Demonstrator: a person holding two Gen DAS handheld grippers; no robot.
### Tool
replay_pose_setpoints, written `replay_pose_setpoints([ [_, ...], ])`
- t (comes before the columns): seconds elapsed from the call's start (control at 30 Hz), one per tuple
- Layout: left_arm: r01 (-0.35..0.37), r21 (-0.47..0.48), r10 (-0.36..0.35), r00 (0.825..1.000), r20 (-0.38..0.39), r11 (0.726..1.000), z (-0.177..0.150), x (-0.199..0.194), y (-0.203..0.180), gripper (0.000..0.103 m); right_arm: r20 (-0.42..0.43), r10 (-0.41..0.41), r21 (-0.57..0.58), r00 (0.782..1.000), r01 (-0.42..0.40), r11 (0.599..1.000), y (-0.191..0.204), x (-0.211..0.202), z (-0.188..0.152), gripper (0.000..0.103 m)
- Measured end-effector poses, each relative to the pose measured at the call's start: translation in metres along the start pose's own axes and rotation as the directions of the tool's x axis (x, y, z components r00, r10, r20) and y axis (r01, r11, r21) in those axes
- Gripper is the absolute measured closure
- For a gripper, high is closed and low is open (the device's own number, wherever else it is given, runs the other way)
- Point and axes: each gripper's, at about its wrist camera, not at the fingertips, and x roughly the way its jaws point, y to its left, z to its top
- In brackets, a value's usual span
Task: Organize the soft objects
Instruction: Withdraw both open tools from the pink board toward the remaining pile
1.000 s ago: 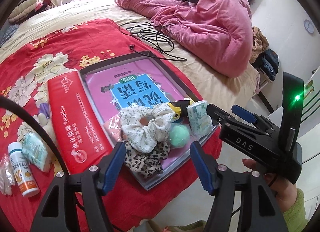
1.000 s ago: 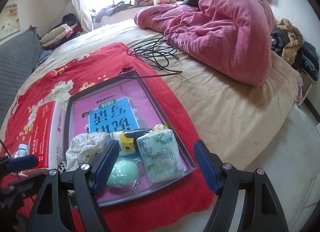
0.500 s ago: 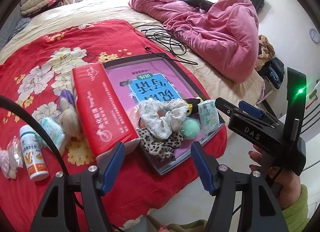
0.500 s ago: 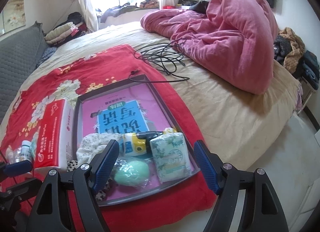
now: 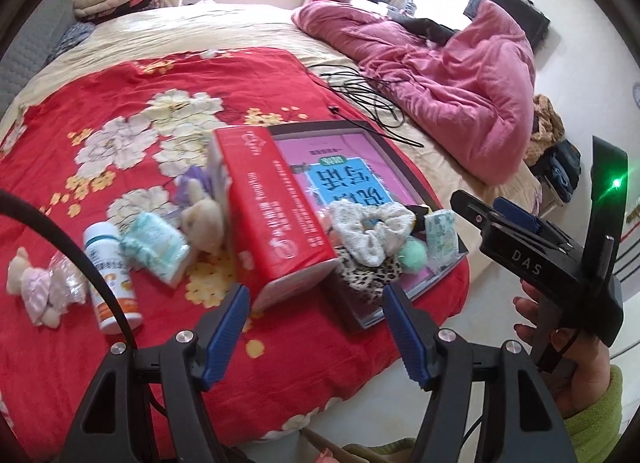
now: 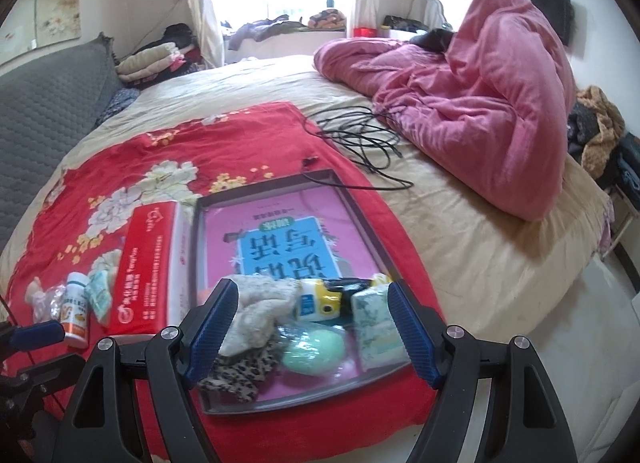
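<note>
A grey tray (image 6: 360,207) lined with a pink and blue booklet lies on a red floral blanket (image 5: 168,79). At its near end sit a white scrunchie (image 6: 260,303), a leopard scrunchie (image 6: 240,377), a green ball (image 6: 314,351), a tissue pack (image 6: 376,323) and a small yellow toy (image 6: 320,299). A red tissue box (image 5: 276,219) stands against the tray's left side. Left of the box lie a beige plush (image 5: 202,219), another tissue pack (image 5: 158,247), a white bottle (image 5: 108,275) and a small pink plush (image 5: 34,287). My left gripper (image 5: 314,327) hovers open above the blanket's near edge. My right gripper (image 6: 308,327) hangs open over the tray's near end, empty.
A crumpled pink duvet (image 6: 480,103) covers the bed's far right, with a tangle of black cable (image 6: 360,139) beside it. Folded clothes (image 6: 152,59) are stacked by the window. A grey quilted cushion (image 6: 44,103) lines the left. White floor lies beyond the bed's near edge.
Both grippers have drawn back and up from the tray, so more of the bed shows. The left view has swung left, bringing the bottle, plushes and tissue pack into sight. Both jaws stay open.
</note>
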Motion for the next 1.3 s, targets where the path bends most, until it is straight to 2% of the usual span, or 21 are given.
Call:
replay_pose_setpoints([
  [0.27,-0.050,-0.063,0.053,0.997,0.049,0.997,-0.003,-0.031,0.039,0.035,0.021,0.032,-0.052,0.999,-0.031,0.998,0.032,-0.011,0.006,0.025],
  [0.6,-0.103,-0.174,0.119,0.989,0.088,0.979,-0.016,-0.069,0.101,0.035,0.038,0.077,-0.123,0.996,-0.072,0.990,0.073,-0.021,0.012,0.025],
  [1.0,-0.142,-0.243,0.171,0.980,0.099,0.960,-0.036,-0.099,0.142,0.034,0.047,0.150,-0.221,0.988,-0.136,0.966,0.130,-0.030,0.013,0.025],
  [1.3,-0.186,-0.286,0.223,0.969,0.104,0.940,-0.042,-0.113,0.164,0.034,0.024,0.206,-0.304,0.978,-0.189,0.934,0.174,-0.031,0.011,0.025],
])
